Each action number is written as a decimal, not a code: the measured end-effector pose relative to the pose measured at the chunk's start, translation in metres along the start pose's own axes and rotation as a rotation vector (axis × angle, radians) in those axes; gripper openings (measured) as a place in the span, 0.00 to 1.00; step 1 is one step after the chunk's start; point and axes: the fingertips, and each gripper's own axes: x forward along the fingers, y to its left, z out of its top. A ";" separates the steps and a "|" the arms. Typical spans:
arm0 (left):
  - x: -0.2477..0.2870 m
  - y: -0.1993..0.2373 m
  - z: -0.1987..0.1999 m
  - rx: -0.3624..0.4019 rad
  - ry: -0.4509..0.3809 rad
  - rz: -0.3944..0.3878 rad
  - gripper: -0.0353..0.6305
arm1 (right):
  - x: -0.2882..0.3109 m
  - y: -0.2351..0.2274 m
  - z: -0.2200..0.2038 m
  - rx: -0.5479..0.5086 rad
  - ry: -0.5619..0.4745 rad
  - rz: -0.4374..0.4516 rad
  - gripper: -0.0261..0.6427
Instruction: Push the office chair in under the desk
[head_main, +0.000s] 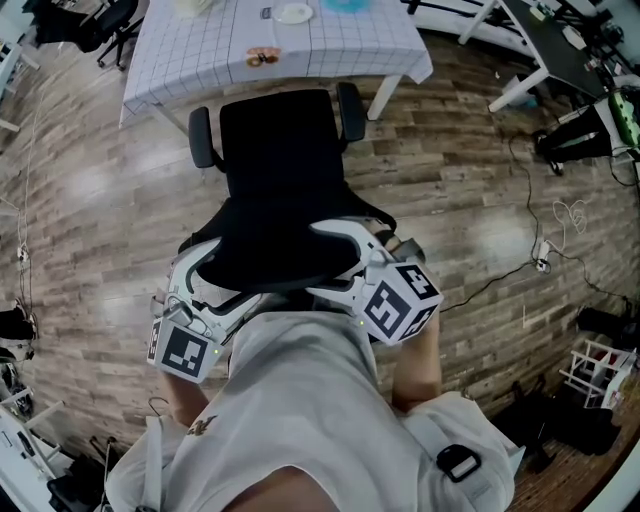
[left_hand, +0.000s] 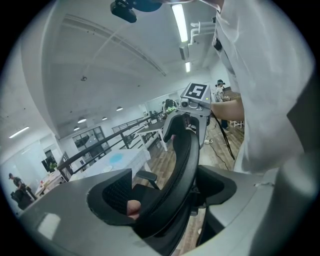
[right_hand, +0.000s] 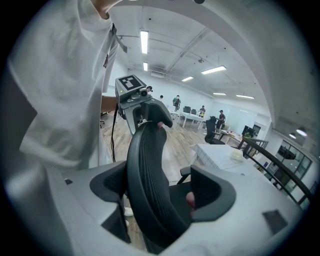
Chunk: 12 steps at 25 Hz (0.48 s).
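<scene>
Two grippers: we have the left gripper (left_hand: 165, 191) and the right gripper (right_hand: 161, 190) at the top of the black mesh backrest (head_main: 275, 245), one toward each upper corner.
Left jaws: apart, straddling the backrest rim; there is a gap on the seat side, so no clamp.
Right jaws: apart as well, with the rim between them and a gap at one pad.
Chair position: the black swivel office chair (head_main: 285, 150) stands on the wood-plank floor (head_main: 470, 170), facing the worktop (head_main: 330, 40). The seat front is about at the cloth's edge, and most of the seat is out in the open.
Step, our reading: the push is set up; nearly all the travel remains.
Risk 1: the padded black armrests (head_main: 201, 135) may catch the hanging white checked tablecloth (head_main: 400, 65) and drag it, along with the small white plate (head_main: 293, 13).
Risk 2: uneven pressure from the two sides could swivel the seat and send it in crooked.
Risk 3: unclamped jaws may slide along the curved rim.
Materials: the backrest is ribbed mesh in a smooth hard frame and is likely to give under load. The jaws are pale grey plastic with dark textured pads. The cloth is soft and loose.
</scene>
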 end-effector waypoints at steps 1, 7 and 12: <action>0.001 0.001 0.000 0.001 -0.005 -0.004 0.66 | 0.001 -0.001 0.000 0.001 0.002 -0.001 0.61; 0.004 0.009 -0.001 0.003 -0.012 -0.018 0.65 | 0.002 -0.010 -0.002 0.005 0.010 0.001 0.61; 0.009 0.015 0.002 0.003 -0.031 -0.032 0.65 | 0.001 -0.018 -0.005 0.009 0.009 0.001 0.61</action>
